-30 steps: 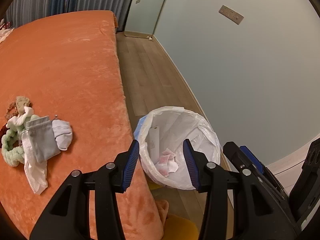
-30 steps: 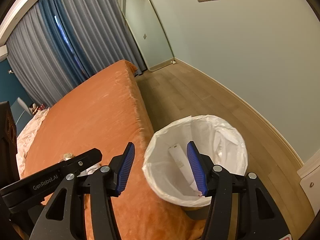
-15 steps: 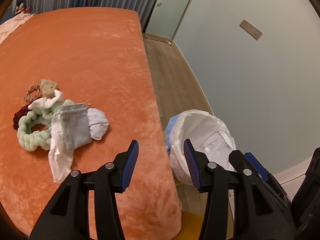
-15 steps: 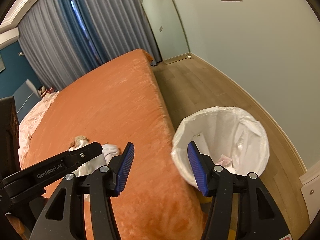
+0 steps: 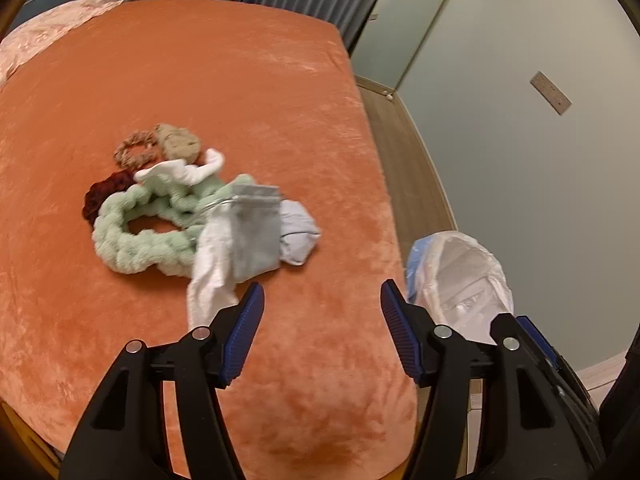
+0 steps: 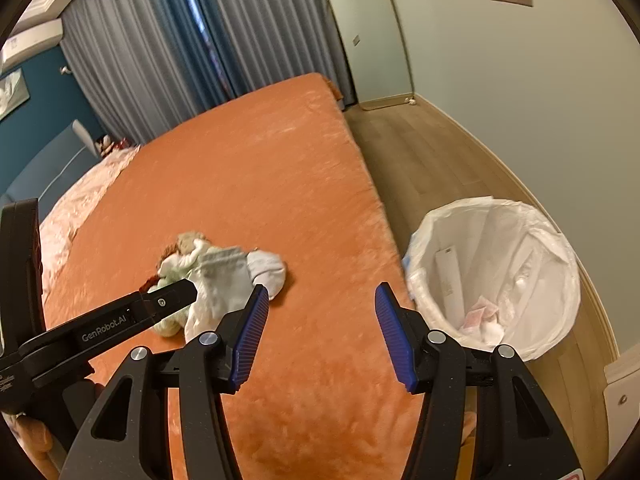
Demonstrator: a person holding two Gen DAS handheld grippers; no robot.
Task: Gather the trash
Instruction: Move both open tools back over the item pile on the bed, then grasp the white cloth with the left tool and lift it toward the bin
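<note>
Now the left gripper [image 5: 322,330] is opening, empty, low in the frame, aimed at the sock pile [image 5: 240,236] on the bed [image 5: 240,80]. The right gripper [image 6: 318,330] waits half open, empty, beside the trash bin [image 6: 496,280] for drops.

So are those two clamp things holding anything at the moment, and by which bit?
Nothing is held. The left gripper is opening over the orange bedspread, with nothing between its fingers. The right gripper is open and empty too.
</note>
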